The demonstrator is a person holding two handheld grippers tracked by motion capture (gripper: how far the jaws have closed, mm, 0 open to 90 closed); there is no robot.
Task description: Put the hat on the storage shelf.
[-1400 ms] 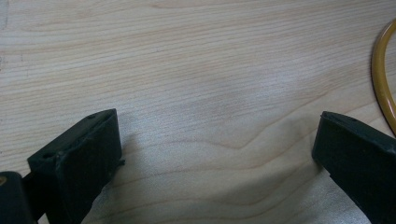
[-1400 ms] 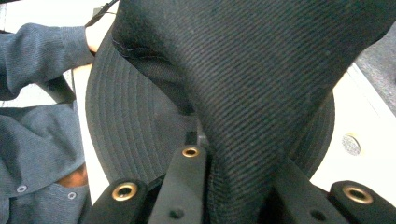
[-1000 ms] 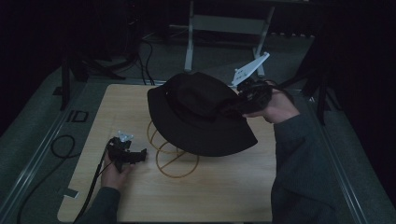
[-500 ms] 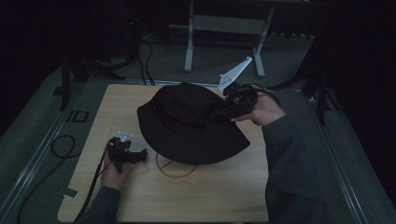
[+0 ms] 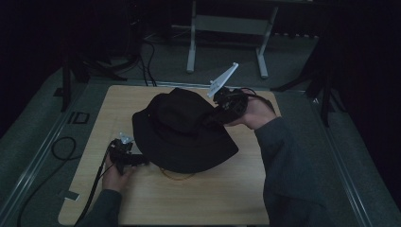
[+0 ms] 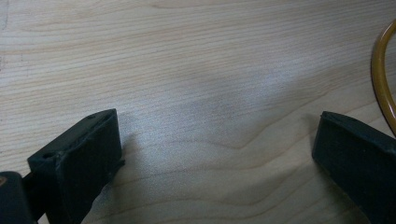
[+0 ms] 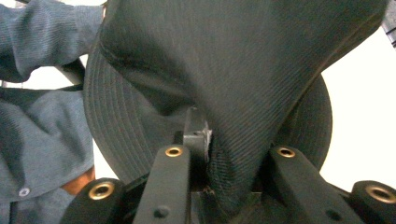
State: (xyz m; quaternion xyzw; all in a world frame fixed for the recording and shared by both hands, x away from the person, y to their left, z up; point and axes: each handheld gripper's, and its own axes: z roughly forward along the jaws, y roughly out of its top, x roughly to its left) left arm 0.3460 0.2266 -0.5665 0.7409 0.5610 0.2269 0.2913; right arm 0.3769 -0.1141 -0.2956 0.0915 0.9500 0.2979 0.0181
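A black bucket hat (image 5: 184, 130) sits over a gold wire stand, of which a bit of base ring (image 5: 177, 176) peeks out under the front brim. My right gripper (image 5: 215, 116) reaches in from the right onto the hat's crown. In the right gripper view a fold of the crown fabric (image 7: 233, 70) still fills the gap between the jaws of the right gripper (image 7: 231, 158), which have just been opening. My left gripper (image 5: 142, 161) rests on the wooden table (image 5: 227, 198) by the hat's left brim, open, with bare wood between the jaws of the left gripper (image 6: 215, 154). The wire ring (image 6: 380, 79) curves past its right jaw.
A cable (image 5: 94, 179) trails from the left gripper off the table's near-left corner. A grey metal frame (image 5: 227, 23) stands on the dark floor beyond the far edge. A person's grey sleeve (image 5: 288, 165) crosses the right side of the table.
The right gripper has carried the hat left and down. The hat now covers the wire stand that stood exposed before. The left gripper has stayed put.
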